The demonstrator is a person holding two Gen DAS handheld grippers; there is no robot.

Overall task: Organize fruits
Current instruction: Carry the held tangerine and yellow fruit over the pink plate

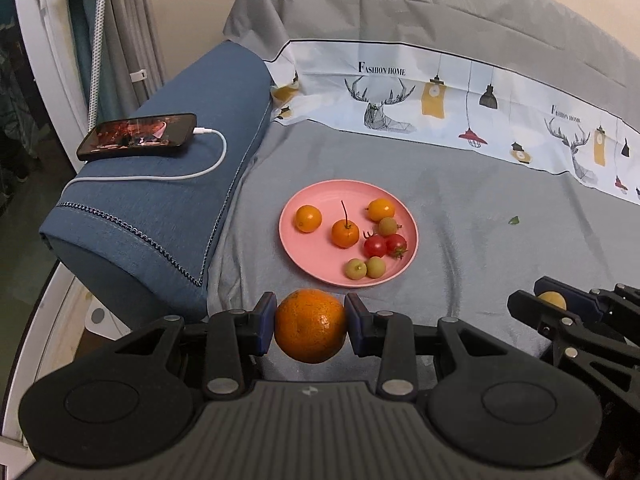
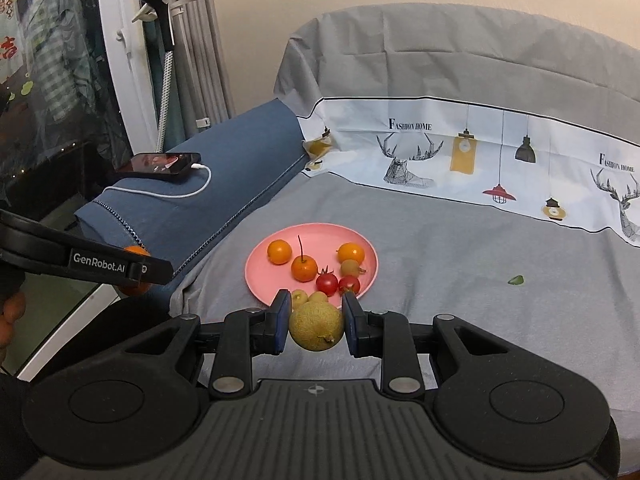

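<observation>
Closest to me, the left gripper has its pads pressed on both sides of a big orange, carried just short of the near rim of the pink plate, which sits on the grey sheet. The right gripper is clamped the same way on a smaller yellow-green fruit, also at the plate's near edge and a little to the right of the orange.

My worry is the orange. It is the largest thing here and the plate is already dotted with small fruit: three little orange ones toward the far side, two cherry tomatoes and some green ones at the near right. Let go over them and it would likely knock them rolling, perhaps off the low rim onto the soft sheet. The open patch at the plate's near left looks safest. Both grippers arriving together could also bump.

The orange is near round, with no real long axis; a pale dimple faces right and toward me. The yellow-green fruit's little stub points down and toward me.
</observation>
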